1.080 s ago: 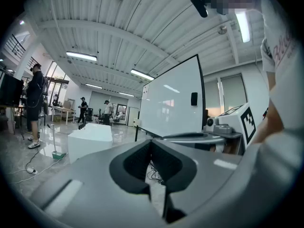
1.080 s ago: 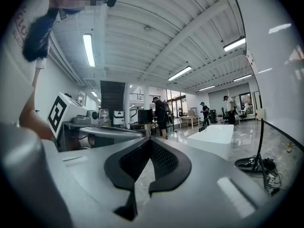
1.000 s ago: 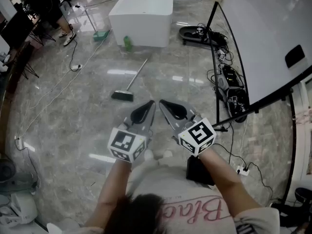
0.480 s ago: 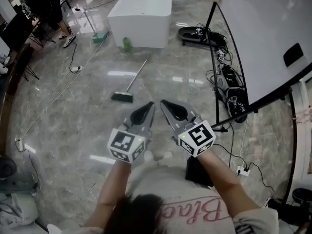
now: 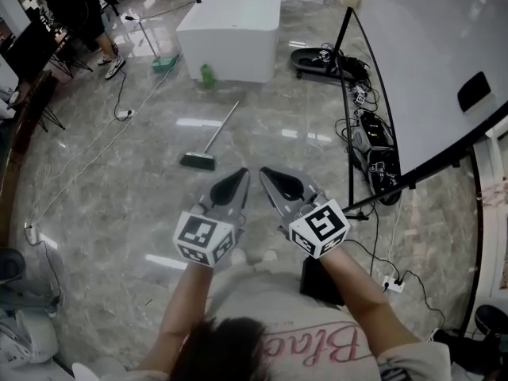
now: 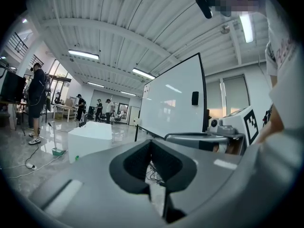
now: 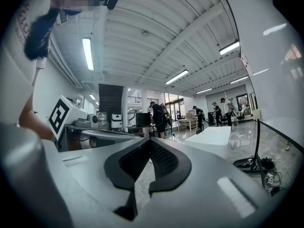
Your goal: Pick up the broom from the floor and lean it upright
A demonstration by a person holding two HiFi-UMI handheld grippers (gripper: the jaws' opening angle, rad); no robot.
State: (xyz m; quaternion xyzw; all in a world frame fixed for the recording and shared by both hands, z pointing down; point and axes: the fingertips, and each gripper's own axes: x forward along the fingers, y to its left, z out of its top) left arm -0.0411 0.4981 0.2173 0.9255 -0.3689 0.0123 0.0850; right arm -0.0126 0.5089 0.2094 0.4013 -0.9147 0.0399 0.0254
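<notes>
The broom (image 5: pixel 208 140) lies flat on the marble floor, its green head (image 5: pixel 198 161) nearest me and its thin handle running up and right toward the white block. In the head view my left gripper (image 5: pixel 240 173) and right gripper (image 5: pixel 264 172) are held level side by side at waist height, short of the broom head and not touching it. Both are shut, tips meeting, with nothing between the jaws. The broom does not show in the left gripper view or the right gripper view; there the left gripper (image 6: pixel 151 142) and right gripper (image 7: pixel 150 140) point out into the room.
A white rectangular block (image 5: pixel 232 22) stands beyond the broom, a green bottle (image 5: pixel 207 75) at its foot. A whiteboard on a black frame (image 5: pixel 429 62) stands at the right, with cables and gear (image 5: pixel 373 145) under it. A person (image 5: pixel 75 10) stands far left. Cords cross the floor.
</notes>
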